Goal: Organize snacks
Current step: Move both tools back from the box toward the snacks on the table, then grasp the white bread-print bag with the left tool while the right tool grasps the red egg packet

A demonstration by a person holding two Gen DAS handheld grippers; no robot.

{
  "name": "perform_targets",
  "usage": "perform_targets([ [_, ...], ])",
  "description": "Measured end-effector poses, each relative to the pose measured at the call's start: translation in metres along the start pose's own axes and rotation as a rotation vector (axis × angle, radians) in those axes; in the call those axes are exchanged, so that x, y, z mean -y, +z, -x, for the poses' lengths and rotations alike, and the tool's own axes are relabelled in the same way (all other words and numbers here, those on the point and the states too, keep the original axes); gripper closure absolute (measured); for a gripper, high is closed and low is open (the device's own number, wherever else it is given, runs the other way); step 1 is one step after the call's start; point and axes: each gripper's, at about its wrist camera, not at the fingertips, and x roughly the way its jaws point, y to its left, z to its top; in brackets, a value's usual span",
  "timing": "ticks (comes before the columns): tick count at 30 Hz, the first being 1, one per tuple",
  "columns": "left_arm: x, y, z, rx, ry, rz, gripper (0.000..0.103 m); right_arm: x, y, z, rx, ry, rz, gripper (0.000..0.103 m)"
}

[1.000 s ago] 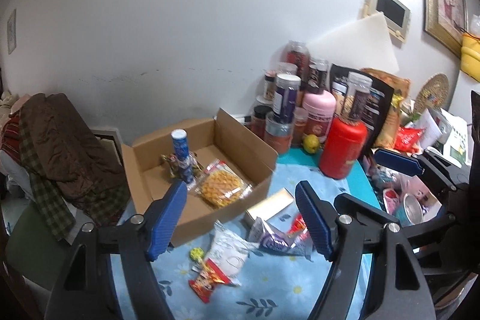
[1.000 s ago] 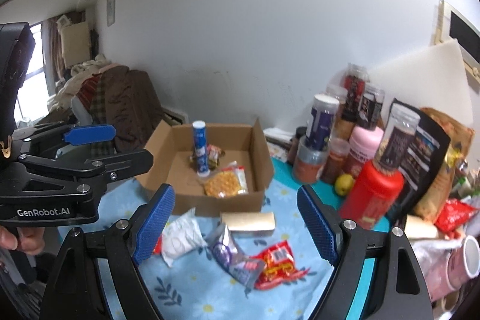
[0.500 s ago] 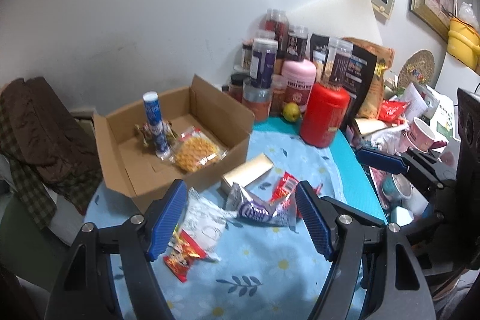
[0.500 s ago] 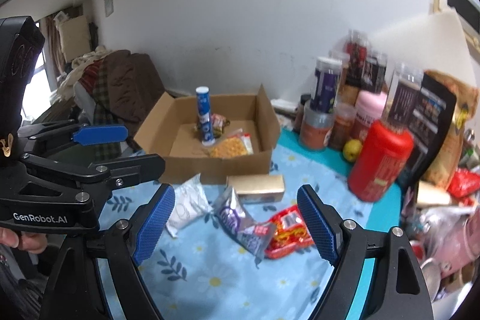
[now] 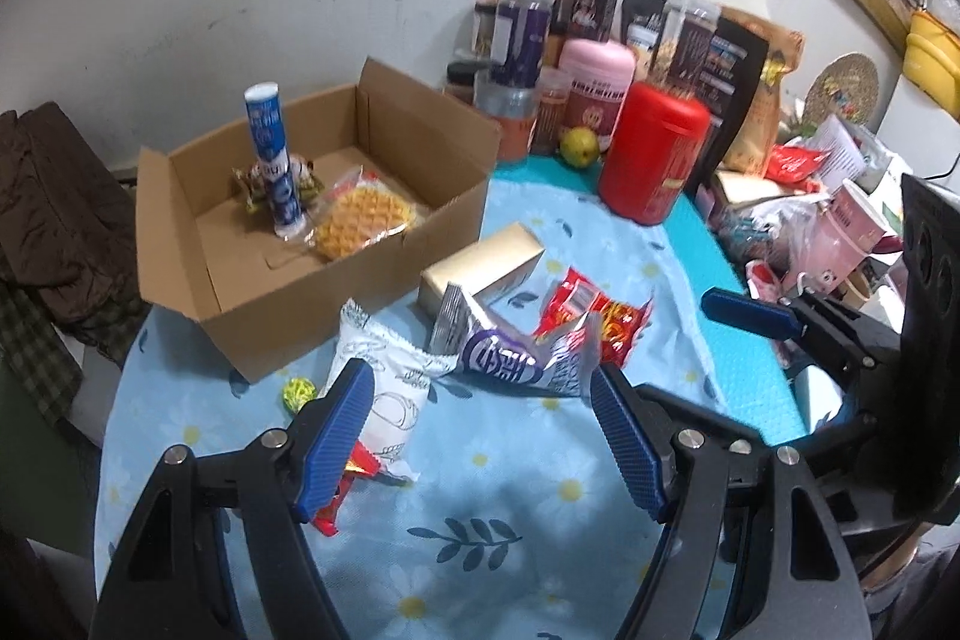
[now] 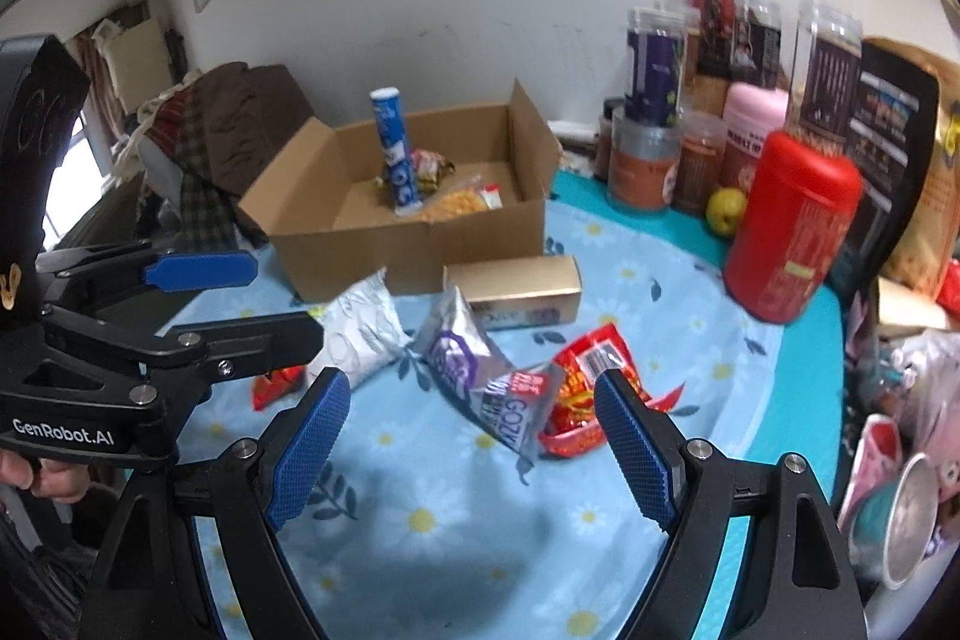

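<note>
An open cardboard box (image 5: 336,304) (image 6: 420,250) holds an upright blue tube (image 5: 273,160), a yellow waffle pack (image 5: 360,220) and a small candy. In front of it on the flowered cloth lie a gold box (image 5: 486,262), a purple-silver packet (image 5: 516,358) (image 6: 480,376), a red packet (image 5: 594,316) (image 6: 582,388), a white packet (image 5: 384,382) and a small yellow-green candy (image 5: 298,391). My left gripper (image 5: 480,388) hovers open over the white and purple packets, holding nothing. My right gripper (image 6: 471,394) hovers open over the purple and red packets, also holding nothing.
Jars, a red canister (image 5: 651,160), a pink canister (image 5: 594,88) and a green fruit (image 5: 579,147) crowd the back of the table. Mugs and bags (image 5: 852,232) fill the right edge. A clothes-draped chair (image 5: 48,196) stands left of the box.
Both grippers have sunk toward the table and tipped further down, so the loose packets now sit closer between the fingers. Neither pair of jaws has changed its width.
</note>
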Motion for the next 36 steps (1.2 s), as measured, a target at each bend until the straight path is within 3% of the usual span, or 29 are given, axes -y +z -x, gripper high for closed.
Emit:
perform_targets([
  [9,-0.024,-0.004,-0.042,-0.075,0.054,0.061,0.028,0.010,-0.009,-0.027,-0.047,0.022,-0.018,0.018],
  [21,-0.053,-0.010,-0.099,-0.212,0.147,0.049,0.028,0.042,-0.009,-0.056,-0.089,-0.045,-0.085,0.018],
  [25,-0.059,-0.014,-0.115,-0.255,0.144,0.053,0.028,0.053,-0.009,-0.062,-0.092,-0.081,-0.107,0.018],
  [28,-0.058,-0.018,-0.118,-0.241,0.156,0.032,0.028,0.063,-0.010,-0.066,-0.098,-0.104,-0.137,0.018],
  [32,-0.054,-0.019,-0.116,-0.226,0.130,0.022,0.041,0.077,-0.013,-0.072,-0.110,-0.115,-0.186,0.018],
  [36,-0.044,-0.019,-0.116,-0.232,0.090,0.005,0.041,0.089,-0.018,-0.080,-0.136,-0.117,-0.242,0.018],
])
